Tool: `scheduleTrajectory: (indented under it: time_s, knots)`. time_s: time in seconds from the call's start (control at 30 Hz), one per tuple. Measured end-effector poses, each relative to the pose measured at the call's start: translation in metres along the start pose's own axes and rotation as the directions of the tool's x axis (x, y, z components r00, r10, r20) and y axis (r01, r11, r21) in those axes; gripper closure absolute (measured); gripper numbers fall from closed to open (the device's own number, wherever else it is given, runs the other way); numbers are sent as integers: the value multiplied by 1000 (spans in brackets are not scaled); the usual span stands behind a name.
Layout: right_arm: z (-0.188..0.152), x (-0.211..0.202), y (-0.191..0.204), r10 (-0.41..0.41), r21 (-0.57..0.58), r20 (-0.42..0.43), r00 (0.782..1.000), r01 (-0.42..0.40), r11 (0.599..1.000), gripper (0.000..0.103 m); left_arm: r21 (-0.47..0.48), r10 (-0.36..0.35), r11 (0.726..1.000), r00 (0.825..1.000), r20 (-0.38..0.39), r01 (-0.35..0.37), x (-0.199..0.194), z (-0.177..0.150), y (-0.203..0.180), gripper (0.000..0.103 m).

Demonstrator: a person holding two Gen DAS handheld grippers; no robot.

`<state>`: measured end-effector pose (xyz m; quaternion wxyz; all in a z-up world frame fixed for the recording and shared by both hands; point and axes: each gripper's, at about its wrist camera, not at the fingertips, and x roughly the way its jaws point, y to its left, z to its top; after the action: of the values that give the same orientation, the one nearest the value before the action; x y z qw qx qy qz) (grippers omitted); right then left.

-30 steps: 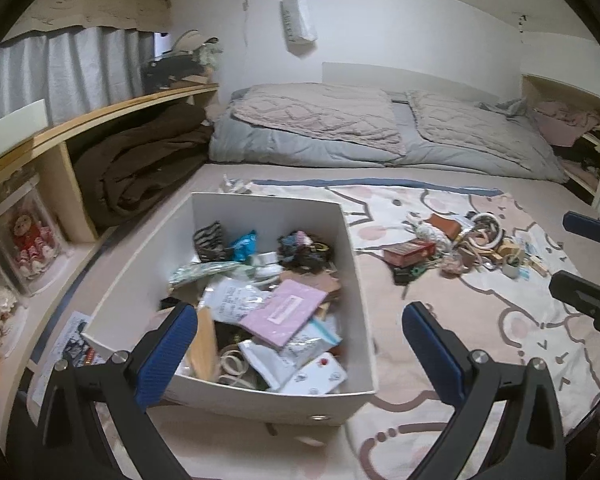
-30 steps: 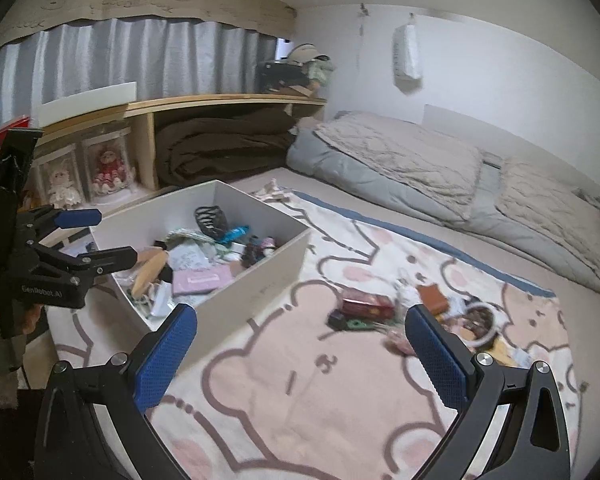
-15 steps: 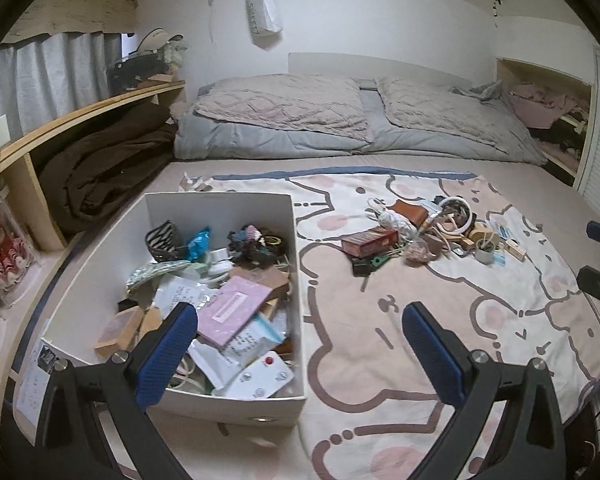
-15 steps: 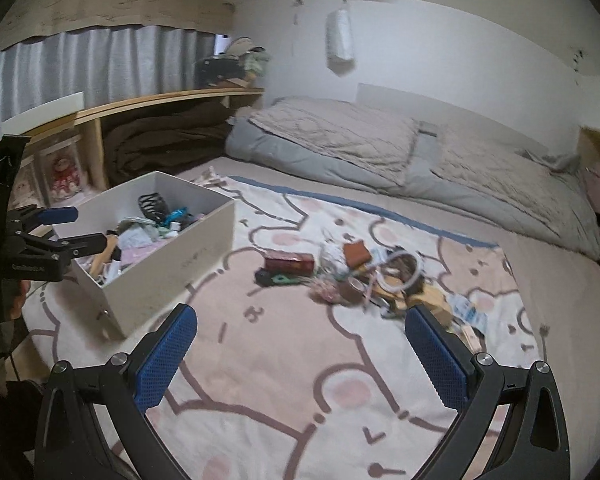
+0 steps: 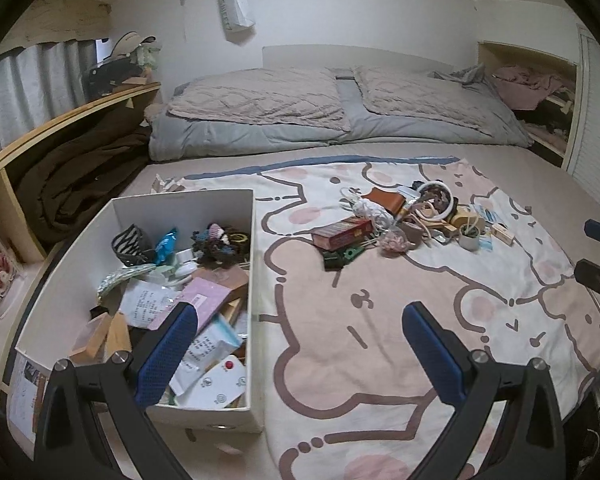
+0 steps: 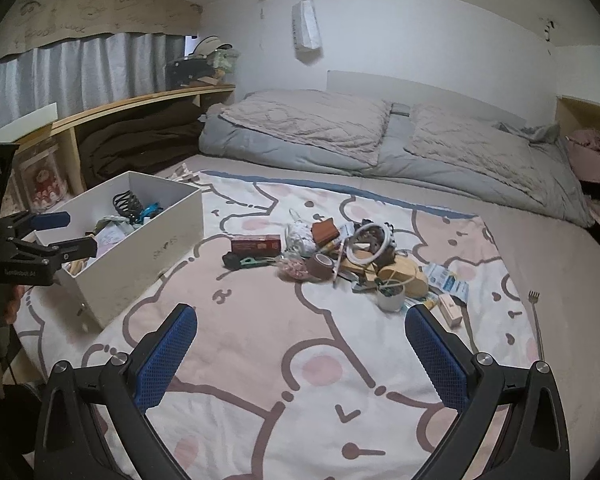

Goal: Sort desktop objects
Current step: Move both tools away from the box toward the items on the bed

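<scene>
At your far left, your left gripper (image 5: 300, 354) hangs with its two blue, dimpled finger pads (image 5: 166, 354) spread wide, nothing between them. It hovers over the near right corner of one white, straight-walled rectangular box (image 5: 66, 264). The box is heaped with small items: a pink flat card (image 5: 198, 302), crinkled paper packets, wooden blocks, a black-and-white striped pouch (image 5: 130, 242).

Beneath everything lies a soft blanket (image 6: 260, 360), cream and pink, printed with brown cartoon outlines, spread on a bed.

Moving right, well apart from the box, one loose pile of desktop objects (image 6: 340, 256) sits on the blanket. In it you have one red cardboard carton (image 6: 256, 244), one brown roll of tape (image 6: 320, 266), one white ring-shaped cable coil (image 6: 370, 244), one small white cup (image 6: 390, 296), one wooden block (image 6: 450, 310), and blue-printed foil packets (image 6: 448, 278). One thin metal fork-tipped rod (image 6: 536, 320) lies alone further right.

Your right gripper (image 6: 302, 354) hovers above bare blanket near the pile, its two blue pads likewise spread and holding nothing.
</scene>
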<state>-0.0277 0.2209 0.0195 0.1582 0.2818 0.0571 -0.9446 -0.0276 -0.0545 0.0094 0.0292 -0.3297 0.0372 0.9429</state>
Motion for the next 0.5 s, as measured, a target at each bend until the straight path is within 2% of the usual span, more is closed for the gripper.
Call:
scheduleTrajectory:
  time_s: [0.4,0.5]
  knots:
    - [-13,21,-28,-49,49,-22,999,50,998,0,73,-28,997,1000,5,28,9,-5,-26,0]
    - [-14,32,-37,-90,68,-12,996,91,994,0,81,-44,996,999,-1,44,12,-6,-32,0]
